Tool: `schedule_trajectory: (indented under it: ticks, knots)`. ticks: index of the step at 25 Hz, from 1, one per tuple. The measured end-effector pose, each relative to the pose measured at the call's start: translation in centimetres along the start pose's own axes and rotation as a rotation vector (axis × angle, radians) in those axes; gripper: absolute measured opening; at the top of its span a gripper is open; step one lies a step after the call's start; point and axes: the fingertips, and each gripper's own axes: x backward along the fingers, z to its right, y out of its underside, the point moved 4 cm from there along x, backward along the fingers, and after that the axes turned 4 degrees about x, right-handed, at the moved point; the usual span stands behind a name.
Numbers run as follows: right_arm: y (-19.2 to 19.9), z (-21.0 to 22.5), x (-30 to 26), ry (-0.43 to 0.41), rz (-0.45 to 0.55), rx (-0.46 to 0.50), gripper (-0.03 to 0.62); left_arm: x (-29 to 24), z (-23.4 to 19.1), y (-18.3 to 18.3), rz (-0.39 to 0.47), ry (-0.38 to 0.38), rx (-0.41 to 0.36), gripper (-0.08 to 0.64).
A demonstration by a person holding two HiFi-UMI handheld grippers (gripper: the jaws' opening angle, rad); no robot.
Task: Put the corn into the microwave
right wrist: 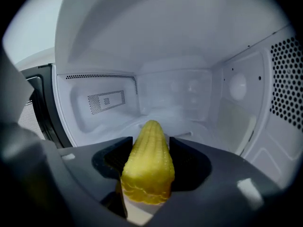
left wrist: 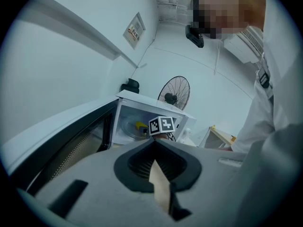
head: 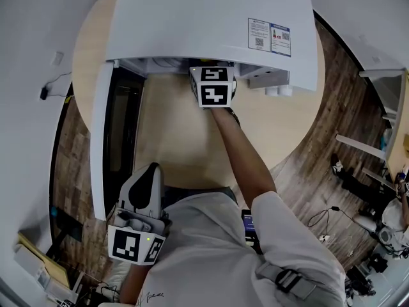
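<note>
1. The right gripper [right wrist: 150, 141] is clamping a yellow, tapered cob of corn [right wrist: 147, 167] between its two dark jaws. They are pressing on the cob's flanks, one on each side. The narrow tip is pointing away from the gripper, toward the back wall.
2. The corn is hanging inside the open cavity of the white, box-shaped microwave [head: 211, 24]. As far as the right gripper view is showing, it is above the cavity floor and not yet resting on it. The microwave's door [head: 101, 146] is standing swung open on the left, over the round, pale wooden table [head: 185, 139].
3. The left gripper [left wrist: 154, 148] is hovering low beside the person's body, well apart from the microwave. Its jaws are drawn together with nothing between them.
4. By its look, the cob is likely handling as a light, stiff thing that is not yielding under the pads. The bumpy kernel rows are probably giving the jaws some bite, though the surface is looking smooth enough to slip.
5. The taper is the weak point, since squeezing a cone tends to push it forward out of the grip. Taking hold on the thicker half, as the jaws are doing, seems the sound choice.
6. Being round, the cob may roll once it is let go. Lowering it until it is touching the floor before opening the jaws looks wise.
</note>
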Motion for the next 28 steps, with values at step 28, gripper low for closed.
schedule_trajectory:
  ticks: [28]
  knots:
    - [-0.2, 0.0, -1.4, 0.146, -0.025, 0.234, 0.258, -0.1, 0.3, 0.2, -0.011, 0.019, -0.003, -0.012]
